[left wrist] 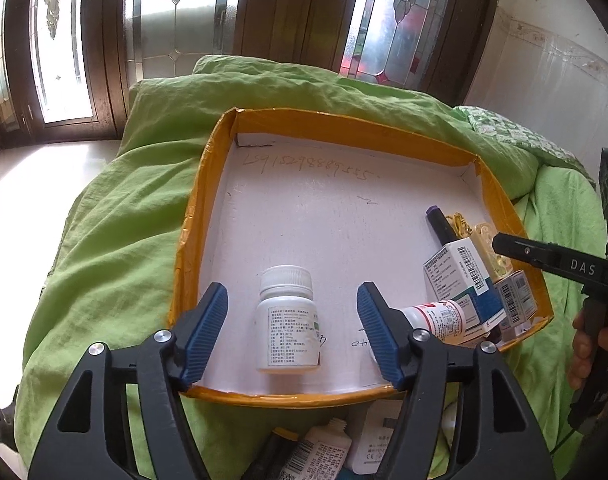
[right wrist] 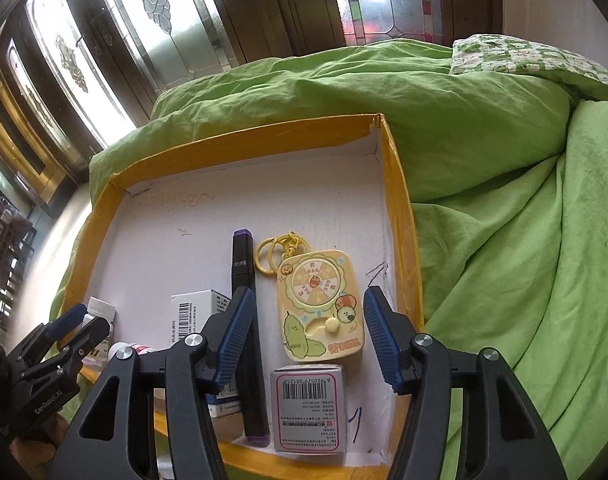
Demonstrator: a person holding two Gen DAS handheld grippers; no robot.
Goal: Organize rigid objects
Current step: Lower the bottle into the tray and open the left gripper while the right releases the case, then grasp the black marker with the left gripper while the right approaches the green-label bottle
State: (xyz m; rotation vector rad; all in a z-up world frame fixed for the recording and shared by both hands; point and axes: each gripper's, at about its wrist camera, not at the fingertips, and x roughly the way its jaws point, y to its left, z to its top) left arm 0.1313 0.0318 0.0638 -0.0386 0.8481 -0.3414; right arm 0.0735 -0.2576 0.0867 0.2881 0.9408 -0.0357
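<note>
Now I see a shallow tray (left wrist: 207,184) with yellow walls and a white floor, lying on a green blanket (left wrist: 103,220) on the bed. My left gripper (left wrist: 291,320) hangs over the near edge of the tray with its jaws wide apart, holding nothing. Between the two blue pads, on the tray floor, stands a white pill bottle (left wrist: 287,320) with a white cap, upright and not touched by either pad. Just to the right of it a smaller white bottle with a red label (left wrist: 440,316) lies on its side, partly hidden behind the right pad.

My right gripper (right wrist: 308,328) is over the right part of the tray, also with the jaws apart and empty. Under it lies a yellow keychain toy (right wrist: 320,308) with a small wheel and cartoon figures, flat on the floor, its rings pointing to the far side. Beside it on the left lies a black marker with purple ends (right wrist: 243,264), lengthwise, and further left stands a white and blue medicine box (right wrist: 195,312). A small box with a barcode (right wrist: 310,408) lies near the front wall, just in front of the keychain toy.

Outside the tray, below its front wall in the left view, some more items (left wrist: 328,452) lie on the blanket; I cannot tell exactly what they are.
</note>
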